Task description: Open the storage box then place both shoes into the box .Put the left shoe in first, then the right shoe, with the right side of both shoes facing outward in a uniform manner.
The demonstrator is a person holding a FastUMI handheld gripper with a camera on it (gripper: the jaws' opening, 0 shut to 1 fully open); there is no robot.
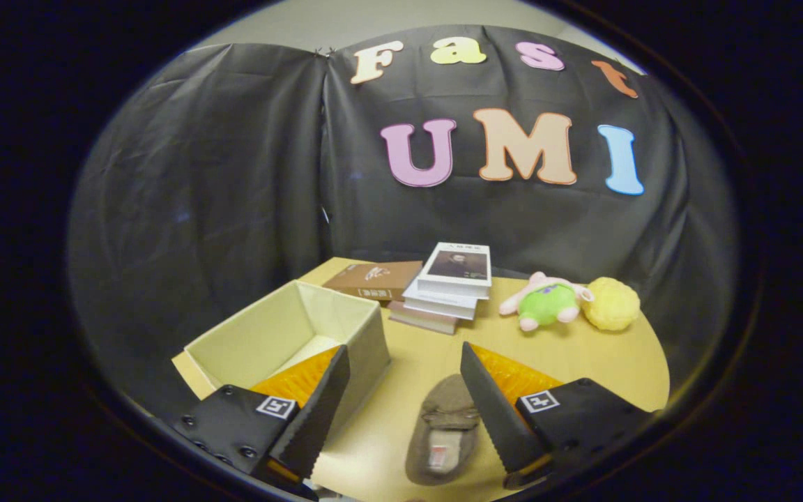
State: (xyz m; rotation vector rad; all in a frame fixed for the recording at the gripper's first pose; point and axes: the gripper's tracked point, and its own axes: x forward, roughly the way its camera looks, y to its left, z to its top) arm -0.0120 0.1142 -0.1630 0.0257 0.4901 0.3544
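Your claw [401,390] hangs released above the counter [583,355], its two fingers [492,411] spread wide apart and pressing on nothing.

Count what lies before you. One shoe [443,429] — a soft brownish slipper — rests flat on the counter between the fingers, nearer the right one, whose edge covers part of its side. You can see only this one shoe; its opening faces up and its toe points away from you.

One storage box [290,335] stands on the counter just ahead of the left finger, which overlaps its near corner. The box is pale fabric, its top open, and what you can see of its inside holds nothing. A flat tan sheet [189,373] pokes out from under or beside its near left corner; you cannot tell what it is.

Beyond the box and the fingers lie the books [443,289]: one brown book [373,281] flat by itself, and just beside it a stack of about three, the top one with a pale cover.

To the right of the stack sit two soft toys, touching each other — one pink and green plush [546,301] and one yellow fuzzy ball [612,303].
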